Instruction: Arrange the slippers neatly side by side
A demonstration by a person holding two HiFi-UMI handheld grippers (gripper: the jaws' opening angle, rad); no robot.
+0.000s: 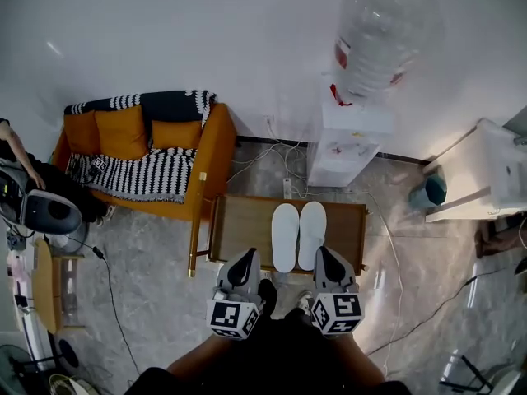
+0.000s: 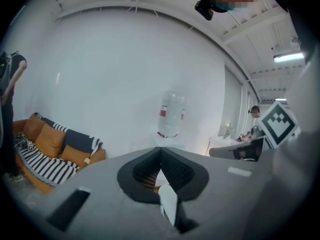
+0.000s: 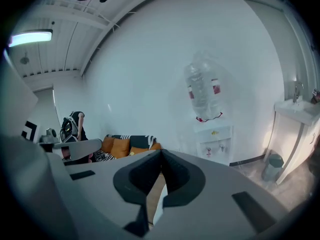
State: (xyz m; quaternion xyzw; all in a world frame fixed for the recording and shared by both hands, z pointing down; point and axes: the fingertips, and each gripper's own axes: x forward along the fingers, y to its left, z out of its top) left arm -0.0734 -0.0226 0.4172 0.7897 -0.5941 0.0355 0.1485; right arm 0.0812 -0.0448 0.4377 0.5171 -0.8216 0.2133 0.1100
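White fabric slippers [image 1: 286, 237] lie touching, side by side, on the low brown wooden table [image 1: 239, 225]. Only the head view shows the whole pair, with the left gripper [image 1: 246, 256] and right gripper [image 1: 324, 253] hovering near it. The left gripper view shows jaws pressed together, empty, and just a white sliver below. The right gripper view shows the same, closed on nothing. Dipping back in would likely knock a slipper askew.

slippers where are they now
Head view, centre: the white slippers lie side by side on the low wooden table, in front of the water dispenser.
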